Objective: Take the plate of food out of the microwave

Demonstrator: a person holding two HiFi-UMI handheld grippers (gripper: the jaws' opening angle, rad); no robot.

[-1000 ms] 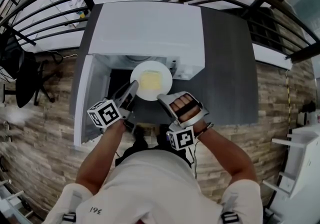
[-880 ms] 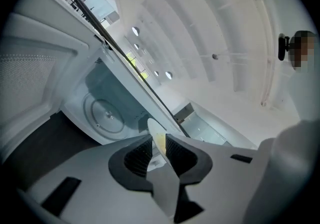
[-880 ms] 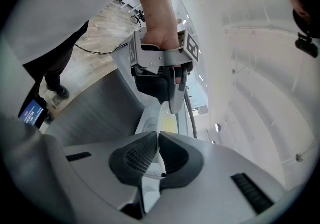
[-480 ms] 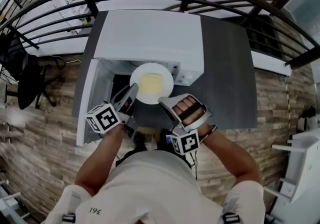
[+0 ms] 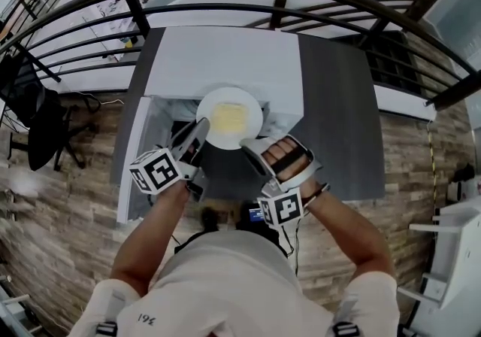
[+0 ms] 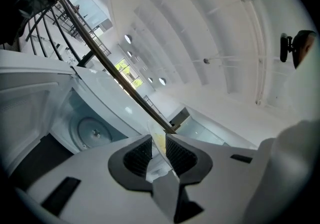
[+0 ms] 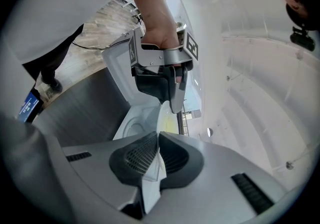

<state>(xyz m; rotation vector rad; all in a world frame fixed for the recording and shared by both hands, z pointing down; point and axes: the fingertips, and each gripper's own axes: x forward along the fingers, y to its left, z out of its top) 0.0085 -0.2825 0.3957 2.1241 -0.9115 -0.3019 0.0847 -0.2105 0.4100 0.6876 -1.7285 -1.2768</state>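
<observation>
While both tongs clamp its rim, the white plate (image 5: 229,99) of yellow food (image 5: 228,116) hangs just in front of the microwave (image 5: 225,53) in the head view, outside the cavity. The left tongs (image 5: 200,129) grip its left edge and the right tongs (image 5: 248,146) its near right edge, and the door (image 5: 132,162) stands swung out at the left of the dark desk (image 5: 338,117). In the left gripper view, the ribbed pads pinch the plate edge-on, with the turntable (image 6: 92,130) bare in the cavity behind. In the right gripper view, the pads press on the thin rim, and the plate reaches across to the left tongs opposite.
</observation>
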